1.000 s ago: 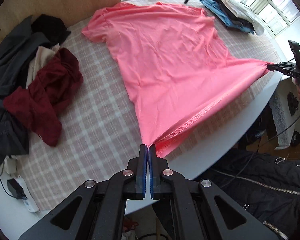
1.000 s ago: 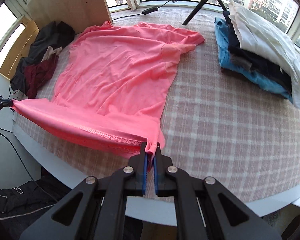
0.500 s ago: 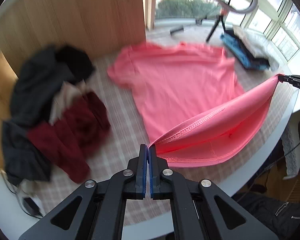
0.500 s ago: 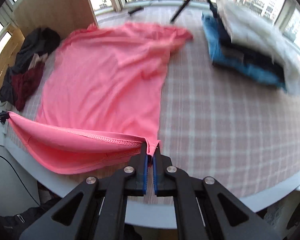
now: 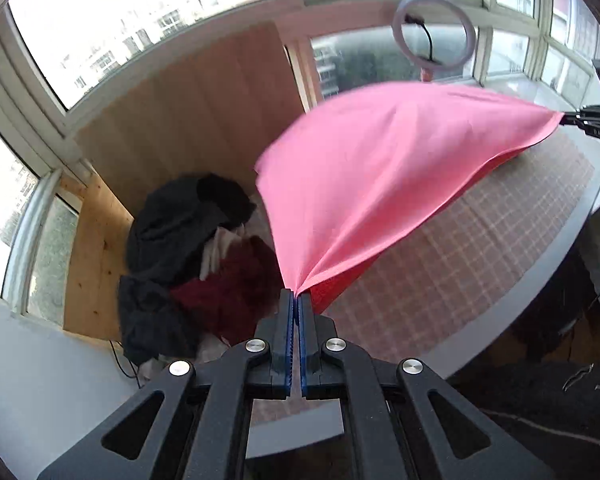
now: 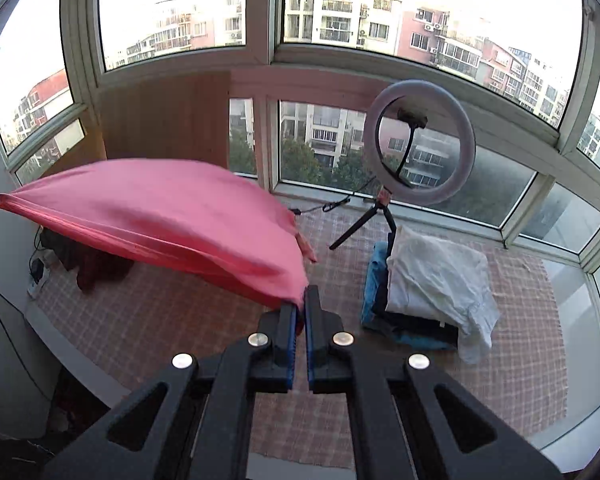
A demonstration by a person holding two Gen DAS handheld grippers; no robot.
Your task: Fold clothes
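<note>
Both wrist views look down-forward (close), sharing the pink shirt [image 5: 380, 184].

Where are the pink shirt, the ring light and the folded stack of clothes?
pink shirt [image 5: 380, 184], left wrist view, middle of the lifted, spread fabric.
ring light [image 6: 420, 143], right wrist view, on the right side of its ring, by the window.
folded stack of clothes [image 6: 432, 276], right wrist view, white garment on top.

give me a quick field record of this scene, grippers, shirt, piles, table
left gripper: shut on one corner of the pink shirt
right gripper: shut on the other corner
pink shirt: lifted, billowing between the grippers
unfolded heap: dark, cream and maroon clothes, left end of table
folded stack: white on top, right end
table: checked cloth
ring light: on tripod by window
</note>
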